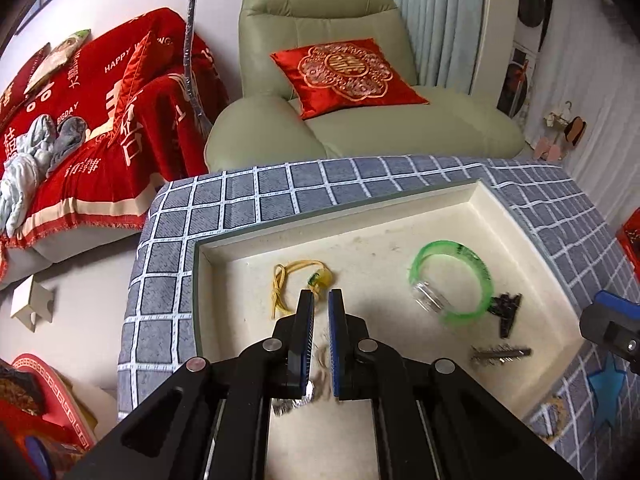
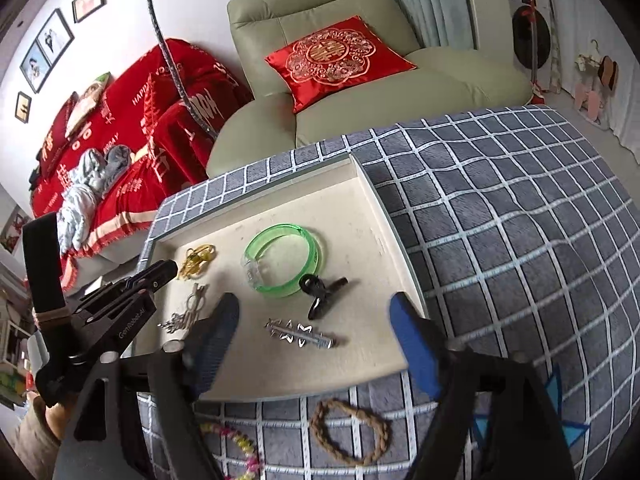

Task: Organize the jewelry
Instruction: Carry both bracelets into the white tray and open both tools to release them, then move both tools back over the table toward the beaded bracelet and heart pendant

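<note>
Left wrist view looks down on one cream tray [image 1: 500,216] sunk into a table covered in grey checked cloth [image 1: 240,196]. Five pieces lie in the tray: one green bangle [image 1: 452,280] toward the right wall, one yellow cord with a small charm [image 1: 296,280] toward the left wall, one black hair clip [image 1: 506,310] touching the bangle's near rim, one silver toothed hair clip [image 1: 502,353] near the front right, and one silvery chain piece [image 1: 294,398] near the front edge. The left gripper [image 1: 320,304] hangs over the tray's left half with its jaws drawn close together, only a narrow slit between them; nothing can be seen pinched at the tips, and the silvery chain piece lies below the base of the fingers, whether it touches them I cannot tell. Right wrist view shows the same five pieces in the tray, the chain [image 2: 188,312] just beside the left gripper, plus two pieces outside it on the cloth along the front edge: one brown braided bracelet [image 2: 350,430] and one pink-and-yellow beaded strand [image 2: 240,446]. The right gripper [image 2: 314,310] hovers above the tray's front edge with jaws spread wide, holding nothing, the silver toothed clip [image 2: 300,334] lying below between its fingers.
</note>
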Demonstrator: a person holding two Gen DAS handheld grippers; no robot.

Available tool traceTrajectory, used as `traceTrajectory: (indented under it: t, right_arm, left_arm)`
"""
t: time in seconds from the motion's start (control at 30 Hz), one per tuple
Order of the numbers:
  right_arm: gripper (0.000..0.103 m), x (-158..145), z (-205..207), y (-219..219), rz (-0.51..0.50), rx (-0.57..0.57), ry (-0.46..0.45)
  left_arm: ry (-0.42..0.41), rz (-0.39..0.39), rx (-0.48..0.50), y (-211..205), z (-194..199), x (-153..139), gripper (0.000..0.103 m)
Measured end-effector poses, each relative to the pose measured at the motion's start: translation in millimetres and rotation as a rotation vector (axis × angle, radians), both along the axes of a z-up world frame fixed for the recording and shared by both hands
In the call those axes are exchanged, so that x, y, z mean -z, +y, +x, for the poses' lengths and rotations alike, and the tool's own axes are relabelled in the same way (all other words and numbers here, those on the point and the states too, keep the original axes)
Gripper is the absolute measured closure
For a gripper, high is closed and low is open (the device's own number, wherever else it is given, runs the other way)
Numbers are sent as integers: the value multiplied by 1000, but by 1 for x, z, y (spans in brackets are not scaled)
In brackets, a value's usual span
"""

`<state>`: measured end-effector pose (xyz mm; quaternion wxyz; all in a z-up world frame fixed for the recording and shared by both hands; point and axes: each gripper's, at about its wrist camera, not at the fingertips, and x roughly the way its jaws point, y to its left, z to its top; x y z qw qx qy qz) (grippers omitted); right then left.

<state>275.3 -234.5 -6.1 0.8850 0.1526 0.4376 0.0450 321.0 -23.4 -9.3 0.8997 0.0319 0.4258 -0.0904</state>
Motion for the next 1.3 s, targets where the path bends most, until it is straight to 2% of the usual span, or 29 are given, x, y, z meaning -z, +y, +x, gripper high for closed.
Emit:
traceTrajectory:
  t: [0.2, 0.23, 0.27, 0.5, 0.53, 0.57, 0.6, 0.73, 0.9, 0.97, 1.17, 1.3]
  right_arm:
    - [22, -8, -23, -2, 5, 0, -8]
    - [14, -9, -27, -3, 6, -1, -7]
    - [11, -10, -32, -3, 11, -4, -5]
    - [11, -7, -59, -9, 37, 4, 4]
    - [10, -6, -64, -10, 43, 7, 7]
    - [7, -5, -68, -10, 46, 9, 7]
    - [0, -4, -72, -11, 48, 8, 9]
    - [0, -3, -90, -9, 47, 15, -14]
    - [0, 0, -111, -13, 52, 33, -40]
    - [0, 3, -119, -14, 64, 29, -23]
    - [0, 18, -137, -16, 30, 7, 81]
    - [0, 26, -150, -13, 2, -10, 106]
  left_arm:
    - [-6, -44, 5, 9, -31, -9, 80]
    - [-8, -49, 5, 10, -35, -11, 80]
    - [-10, -54, 7, 11, -41, -12, 80]
    - [-2, -78, 6, 19, -67, -17, 80]
    - [-1, -82, 4, 20, -70, -18, 59]
    - [4, -86, -4, 22, -73, -18, 0]
    - [-15, -89, -30, 25, -78, -19, 0]
    - [-18, -101, -9, 25, -93, -14, 0]
    - [-57, -54, 5, 20, -116, -5, 0]
    - [-58, -47, 13, 19, -125, 1, 0]
    - [17, -58, 23, 24, -145, 18, 0]
    - [68, -68, 16, 24, -152, 32, 0]
